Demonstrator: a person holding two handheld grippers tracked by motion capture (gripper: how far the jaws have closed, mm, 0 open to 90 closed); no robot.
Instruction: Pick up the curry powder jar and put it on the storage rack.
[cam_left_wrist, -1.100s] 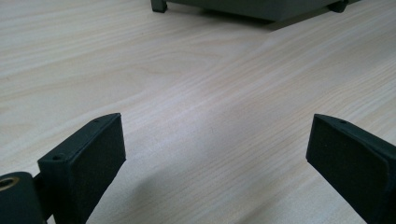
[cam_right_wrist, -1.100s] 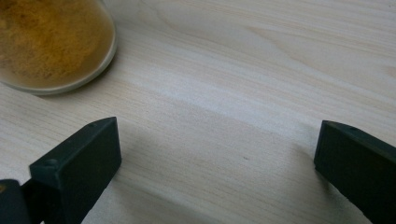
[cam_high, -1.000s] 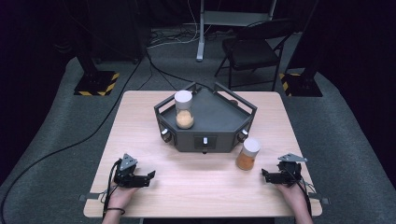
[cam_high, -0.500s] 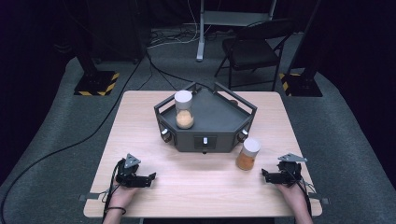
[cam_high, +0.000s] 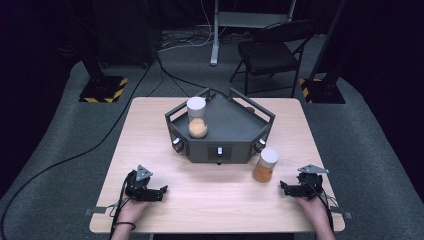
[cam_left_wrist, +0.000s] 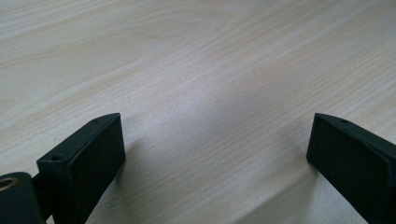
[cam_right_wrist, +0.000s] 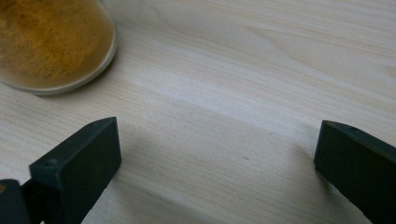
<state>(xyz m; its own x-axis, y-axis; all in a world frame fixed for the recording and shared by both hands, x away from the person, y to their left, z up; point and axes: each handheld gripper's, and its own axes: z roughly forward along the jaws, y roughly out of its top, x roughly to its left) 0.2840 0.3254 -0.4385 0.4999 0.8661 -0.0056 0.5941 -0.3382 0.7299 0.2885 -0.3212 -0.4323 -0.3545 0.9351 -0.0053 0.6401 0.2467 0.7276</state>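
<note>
- Pale wood-grain table (cam_high: 150, 135) stands on a grey carpet (cam_high: 60, 150) in a dark room; every place below is told from the dark grey tray (cam_high: 235, 131) that sits at the table's middle, toward its far edge.
- Behind the tray, past the table's far edge, a black folding chair (cam_high: 270, 55) stands on the carpet, with a metal stand post (cam_high: 216, 35) to its left.
- Two black posts with yellow-and-black striped bases stand on the floor, one (cam_high: 102, 90) off the tray's far left, one (cam_high: 322, 90) off its far right; a black cable (cam_high: 75, 155) trails over the carpet on the left.
- On the tray's left part stands a clear jar (cam_high: 196, 118) with a white lid, upright, orange powder in its lower half.
- Just beside the tray's front right corner, on the bare table, stands a second jar (cam_high: 265, 165) of orange powder, upright, white lid on.
- Near the table's front edge, well to the front left of the tray, the left gripper (cam_high: 159, 192) lies low on the wood in the person's hand, jaws pointing right.
- Its own view shows the left gripper's jaws spread wide with only bare wood between them.
- To the tray's front right, the right gripper (cam_high: 283, 188) rests low in the other hand, jaws pointing left at the second jar, near it but apart.
- Right gripper view: jaws wide apart, holding nothing, the jar's base ahead of the left jaw.
</note>
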